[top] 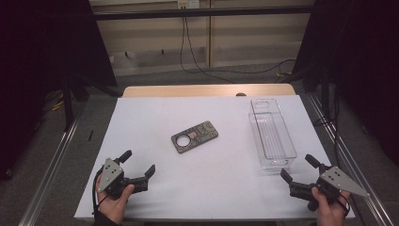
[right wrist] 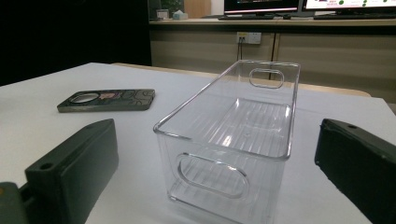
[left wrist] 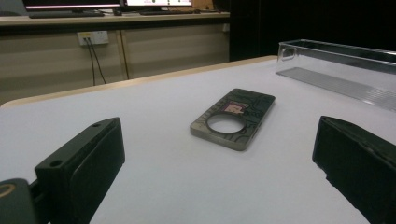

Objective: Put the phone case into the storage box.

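Tongs point(top: 137, 163) open; phone case point(top: 194, 136) dark, patterned, w/ round cutout.

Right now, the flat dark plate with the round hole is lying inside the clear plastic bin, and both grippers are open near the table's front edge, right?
Not quite. The flat dark plate with the round hole lies on the white table, left of the empty clear plastic bin, as the high view shows. The left gripper and the right gripper are indeed open near the front edge.
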Action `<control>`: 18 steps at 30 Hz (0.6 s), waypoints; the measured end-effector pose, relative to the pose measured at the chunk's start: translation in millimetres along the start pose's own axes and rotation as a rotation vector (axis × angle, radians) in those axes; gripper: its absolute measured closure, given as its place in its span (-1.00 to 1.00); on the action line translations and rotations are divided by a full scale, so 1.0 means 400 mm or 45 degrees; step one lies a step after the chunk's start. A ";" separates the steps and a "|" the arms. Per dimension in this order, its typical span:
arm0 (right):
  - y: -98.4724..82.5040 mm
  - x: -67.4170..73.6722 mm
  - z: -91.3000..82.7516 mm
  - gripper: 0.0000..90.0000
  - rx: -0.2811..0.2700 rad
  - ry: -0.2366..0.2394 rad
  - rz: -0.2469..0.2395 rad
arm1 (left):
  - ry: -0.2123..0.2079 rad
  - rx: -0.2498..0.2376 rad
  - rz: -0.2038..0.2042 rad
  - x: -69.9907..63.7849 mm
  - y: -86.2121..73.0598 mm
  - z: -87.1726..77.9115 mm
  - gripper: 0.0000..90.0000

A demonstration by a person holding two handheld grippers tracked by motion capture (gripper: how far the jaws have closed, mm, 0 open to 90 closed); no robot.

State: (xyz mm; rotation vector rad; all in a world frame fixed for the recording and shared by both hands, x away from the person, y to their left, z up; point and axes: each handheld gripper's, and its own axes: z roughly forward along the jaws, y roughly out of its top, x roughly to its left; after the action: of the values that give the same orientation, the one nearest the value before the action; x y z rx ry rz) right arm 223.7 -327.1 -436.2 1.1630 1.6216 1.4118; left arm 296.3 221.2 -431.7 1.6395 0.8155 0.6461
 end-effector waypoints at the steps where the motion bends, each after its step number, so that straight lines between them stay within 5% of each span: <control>1: 0.000 0.000 0.000 -1.00 0.000 0.004 -0.001 | -0.009 -0.002 -0.004 -0.002 0.001 0.002 -0.95; 18: -0.002 0.003 0.000 -1.00 0.013 0.017 -0.007 | -0.115 0.018 0.088 -0.034 0.031 0.075 -0.94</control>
State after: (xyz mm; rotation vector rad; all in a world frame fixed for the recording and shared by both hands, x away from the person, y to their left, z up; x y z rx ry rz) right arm 223.2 -326.1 -437.1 1.1567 1.6422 1.4124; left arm 313.5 190.9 -425.7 1.7034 0.7024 0.6108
